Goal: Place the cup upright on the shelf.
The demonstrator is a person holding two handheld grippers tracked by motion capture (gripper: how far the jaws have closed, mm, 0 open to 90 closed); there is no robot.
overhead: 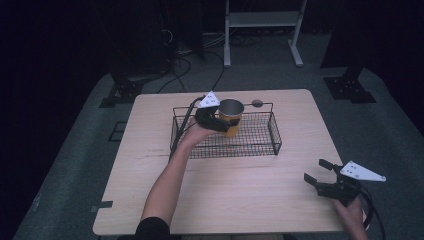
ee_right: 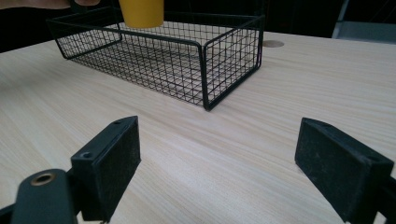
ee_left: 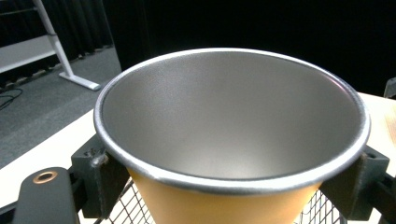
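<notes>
My left gripper [overhead: 220,122] pinches the upright yellow cup [overhead: 230,118] over the wire basket [overhead: 250,145], seemingly just above its floor (right gripper [overhead: 316,175] spread, well apart).

Grey carpet [overhead: 310,95] is covering the floor, black curtains [overhead: 75,35] are hanging behind, a white stand [overhead: 262,30] is standing beyond the pale wooden tabletop [overhead: 225,200].

Bare table [overhead: 240,195] lies open around the wire basket [overhead: 260,147]; its walls hem the cup [overhead: 230,116].
</notes>
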